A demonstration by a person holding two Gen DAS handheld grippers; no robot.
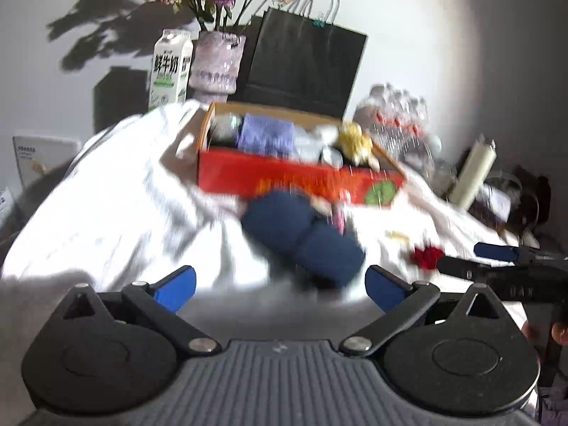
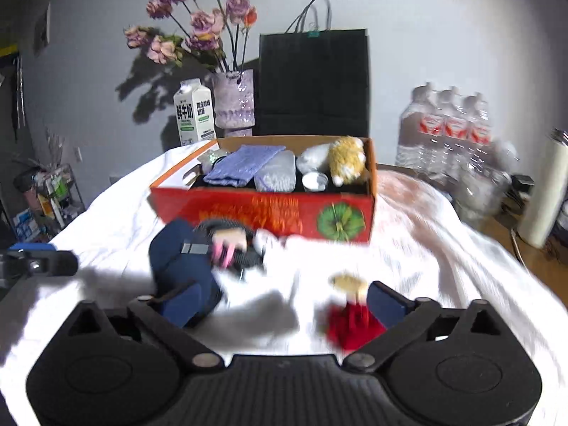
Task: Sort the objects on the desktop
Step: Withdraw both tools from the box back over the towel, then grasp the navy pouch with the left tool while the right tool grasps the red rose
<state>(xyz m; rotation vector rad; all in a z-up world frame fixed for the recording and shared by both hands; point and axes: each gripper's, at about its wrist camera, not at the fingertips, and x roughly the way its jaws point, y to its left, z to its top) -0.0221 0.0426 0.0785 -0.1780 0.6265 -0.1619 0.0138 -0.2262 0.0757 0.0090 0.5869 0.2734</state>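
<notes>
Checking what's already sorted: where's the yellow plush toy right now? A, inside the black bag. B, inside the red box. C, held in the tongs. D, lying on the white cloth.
B: the yellow plush sits inside the red box, at its right end, next to a white item.

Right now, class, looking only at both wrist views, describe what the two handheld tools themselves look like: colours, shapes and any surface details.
Both match. The left tool and right tool each have a ribbed dark grey body, two round black discs, black linkage bars with silver pivot pins, and flat blue finger pads. No cables or sleeves are visible. Faint lettering marks the right tool's side; it is too blurred to read.
</notes>
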